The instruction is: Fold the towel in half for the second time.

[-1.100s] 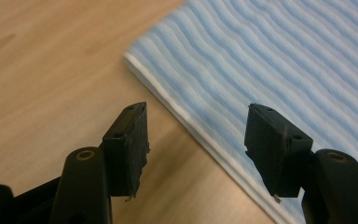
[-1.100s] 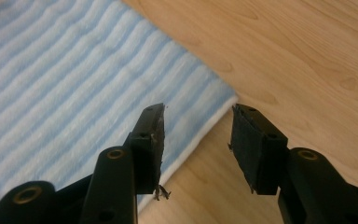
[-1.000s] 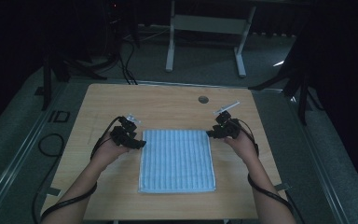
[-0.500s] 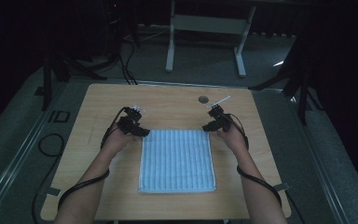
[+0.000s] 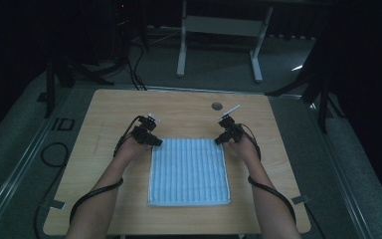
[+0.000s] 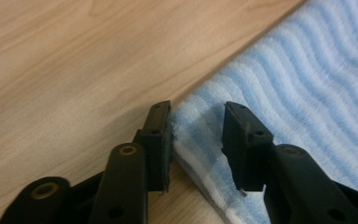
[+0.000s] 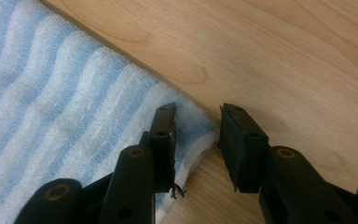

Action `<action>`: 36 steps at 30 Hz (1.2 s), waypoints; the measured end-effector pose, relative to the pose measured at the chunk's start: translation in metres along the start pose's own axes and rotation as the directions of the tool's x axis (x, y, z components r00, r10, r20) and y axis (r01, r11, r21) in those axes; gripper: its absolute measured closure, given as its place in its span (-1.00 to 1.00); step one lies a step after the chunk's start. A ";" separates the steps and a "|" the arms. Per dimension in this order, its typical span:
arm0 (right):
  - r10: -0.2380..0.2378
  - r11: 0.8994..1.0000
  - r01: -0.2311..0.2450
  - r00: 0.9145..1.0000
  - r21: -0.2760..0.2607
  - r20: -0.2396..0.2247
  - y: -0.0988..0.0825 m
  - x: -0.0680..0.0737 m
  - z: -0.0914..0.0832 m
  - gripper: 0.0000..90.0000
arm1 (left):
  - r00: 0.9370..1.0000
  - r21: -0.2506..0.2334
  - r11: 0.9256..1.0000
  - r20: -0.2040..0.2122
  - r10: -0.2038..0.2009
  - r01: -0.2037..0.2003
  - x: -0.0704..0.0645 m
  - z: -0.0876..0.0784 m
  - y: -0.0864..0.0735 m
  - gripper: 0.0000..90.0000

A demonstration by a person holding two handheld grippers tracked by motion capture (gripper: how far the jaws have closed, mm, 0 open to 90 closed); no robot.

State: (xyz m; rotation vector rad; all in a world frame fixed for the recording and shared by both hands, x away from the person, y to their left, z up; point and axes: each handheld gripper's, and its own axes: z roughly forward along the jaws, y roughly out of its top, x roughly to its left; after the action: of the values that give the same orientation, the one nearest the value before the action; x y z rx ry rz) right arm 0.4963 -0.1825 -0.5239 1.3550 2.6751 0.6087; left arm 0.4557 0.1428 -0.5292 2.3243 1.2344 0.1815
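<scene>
A blue-and-white striped towel [image 5: 189,172] lies flat on the wooden table [image 5: 179,107]. My left gripper [image 5: 155,143] is down at the towel's far left corner and my right gripper [image 5: 219,141] at its far right corner. In the left gripper view, the left gripper [image 6: 198,121] straddles that corner of the towel [image 6: 298,70]. Its jaws have just been closing, with a gap still showing. In the right gripper view, the right gripper [image 7: 197,123] straddles its corner of the towel [image 7: 51,93] the same way, also just closing and not pinching it.
A small dark round spot [image 5: 217,106] sits on the table beyond the right gripper. Past the far edge stands a white desk frame [image 5: 219,30]. Cables [image 5: 129,69] lie on the floor at the left, and dark stands [image 5: 323,84] are at the right.
Both hands have moved inward to the towel's far corners and sunk to the table. Both pairs of jaws stand narrower than before.
</scene>
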 end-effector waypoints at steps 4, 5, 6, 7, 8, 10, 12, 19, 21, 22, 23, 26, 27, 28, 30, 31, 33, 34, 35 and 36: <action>-0.023 1.000 0.023 1.000 0.014 -0.004 0.002 0.002 0.000 0.79 | 1.000 -0.009 1.000 0.014 -0.013 0.014 0.002 0.002 0.000 0.74; -0.037 0.999 0.037 0.999 0.013 0.004 0.003 0.003 0.000 0.88 | 1.000 -0.011 1.000 0.017 -0.020 0.020 0.002 0.001 0.000 0.86; -0.041 0.999 0.041 0.999 0.013 0.016 0.004 0.004 -0.001 0.91 | 1.000 -0.011 1.000 0.017 -0.020 0.020 0.002 0.001 0.000 0.91; -0.049 0.999 0.049 0.998 0.005 0.027 0.004 0.006 -0.003 0.92 | 1.000 -0.012 1.000 0.011 -0.008 0.009 -0.001 0.000 0.002 0.92; -0.057 0.998 0.057 0.998 -0.002 0.036 0.005 0.007 -0.005 0.93 | 1.000 -0.005 1.000 0.017 -0.005 0.005 -0.002 -0.002 0.003 0.93; -0.071 0.997 0.072 0.996 -0.011 0.047 0.006 0.008 -0.010 0.93 | 1.000 -0.023 1.000 0.025 0.008 -0.007 -0.006 -0.008 0.005 0.94; -0.080 0.996 0.082 0.996 -0.032 0.049 0.006 0.009 -0.018 0.93 | 1.000 -0.048 0.999 0.023 0.018 -0.016 -0.008 -0.017 0.006 0.94; -0.128 0.980 0.131 0.991 -0.151 0.032 -0.009 0.017 -0.058 0.93 | 0.995 -0.147 0.988 0.084 0.059 -0.046 -0.016 -0.056 -0.005 0.94; -0.159 0.973 0.164 0.986 -0.160 0.042 -0.016 0.024 -0.067 0.93 | 0.993 -0.154 0.986 0.093 0.073 -0.058 -0.019 -0.063 -0.010 0.94; -0.174 0.969 0.181 0.983 -0.169 0.053 -0.019 0.028 -0.071 0.93 | 0.991 -0.159 0.985 0.104 0.085 -0.068 -0.020 -0.067 -0.013 0.94; -0.188 0.964 0.195 0.981 -0.182 0.055 -0.023 0.031 -0.076 0.93 | 0.991 -0.171 0.983 0.105 0.084 -0.065 -0.023 -0.072 -0.017 0.94; -0.240 0.946 0.250 0.968 -0.205 0.070 -0.039 0.045 -0.092 0.93 | 0.986 -0.185 0.979 0.120 0.115 -0.091 -0.030 -0.082 -0.024 0.94; -0.257 0.939 0.268 0.963 -0.218 0.079 -0.045 0.049 -0.097 0.93 | 0.981 -0.193 0.975 0.134 0.137 -0.110 -0.036 -0.090 -0.030 0.94; -0.269 0.932 0.281 0.960 -0.228 0.082 -0.049 0.053 -0.101 0.93 | 0.980 -0.200 0.972 0.125 0.153 -0.127 -0.041 -0.096 -0.035 0.94; -0.295 0.918 0.306 0.952 -0.254 0.078 -0.065 0.060 -0.112 0.93 | 0.973 -0.228 0.965 0.156 0.171 -0.133 -0.050 -0.106 -0.043 0.94; -0.305 0.911 0.315 0.949 -0.267 0.080 -0.073 0.063 -0.117 0.93 | 0.972 -0.242 0.959 0.145 0.184 -0.146 -0.055 -0.111 -0.049 0.94; -0.313 0.902 0.320 0.947 -0.290 0.072 -0.090 0.068 -0.125 0.93 | 0.963 -0.265 0.950 0.164 0.214 -0.166 -0.064 -0.118 -0.060 0.94; -0.316 0.898 0.325 0.946 -0.296 0.078 -0.096 0.070 -0.128 0.93 | 0.961 -0.278 0.945 0.163 0.223 -0.172 -0.069 -0.122 -0.069 0.94; -0.322 0.896 0.326 0.945 -0.301 0.066 -0.106 0.072 -0.131 0.93 | 0.958 -0.278 0.944 0.172 0.231 -0.178 -0.072 -0.123 -0.076 0.93; -0.322 0.895 0.320 0.945 -0.310 0.047 -0.114 0.075 -0.133 0.93 | 0.956 -0.281 0.942 0.175 0.236 -0.181 -0.076 -0.125 -0.083 0.93</action>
State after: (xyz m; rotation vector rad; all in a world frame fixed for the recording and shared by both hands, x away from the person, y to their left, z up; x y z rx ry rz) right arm 0.3312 -0.2251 -0.4374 0.8071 2.5757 0.9440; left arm 0.3081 0.1659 -0.4526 2.1744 0.8075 0.1603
